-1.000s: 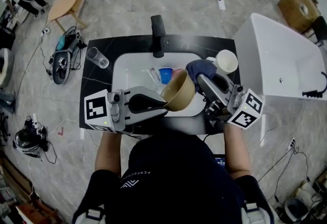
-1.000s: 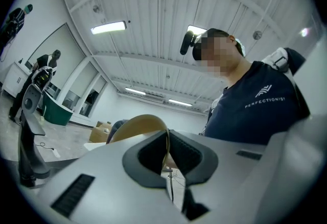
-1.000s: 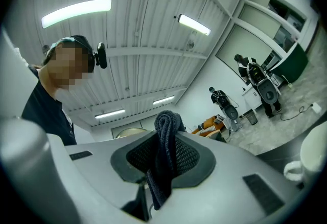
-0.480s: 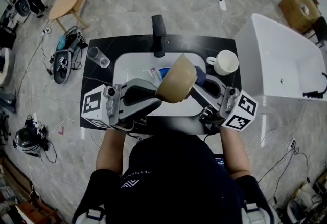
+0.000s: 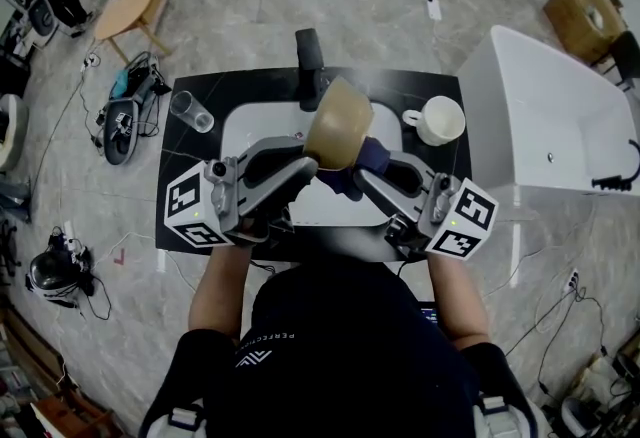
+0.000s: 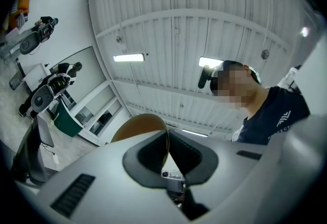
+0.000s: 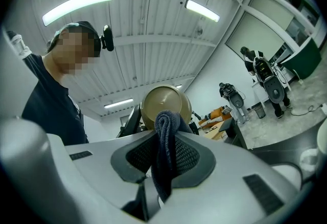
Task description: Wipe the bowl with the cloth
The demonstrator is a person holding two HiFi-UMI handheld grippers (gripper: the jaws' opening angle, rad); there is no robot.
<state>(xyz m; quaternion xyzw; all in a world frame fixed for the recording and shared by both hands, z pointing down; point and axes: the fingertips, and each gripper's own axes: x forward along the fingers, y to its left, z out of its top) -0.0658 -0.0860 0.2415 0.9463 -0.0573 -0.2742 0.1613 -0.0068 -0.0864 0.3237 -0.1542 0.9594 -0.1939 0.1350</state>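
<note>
A tan bowl (image 5: 338,124) hangs tilted above the white sink basin (image 5: 240,138), its underside towards me. My left gripper (image 5: 311,162) is shut on its rim; in the left gripper view the thin bowl wall (image 6: 139,127) stands edge-on between the jaws. My right gripper (image 5: 358,176) is shut on a dark blue cloth (image 5: 350,170), which sits just below the bowl, against its lower side. In the right gripper view the cloth (image 7: 165,152) bulges from between the jaws, with the bowl's round base (image 7: 164,105) right behind it.
A black faucet (image 5: 309,62) stands at the back of the dark counter (image 5: 200,216). A clear glass (image 5: 189,111) sits at the left, a white mug (image 5: 441,120) at the right. A white tub (image 5: 550,116) stands to the right of the counter.
The left gripper has lifted and tipped the bowl up, away from the basin. The right gripper has carried the cloth left, from beside the bowl to under it.
</note>
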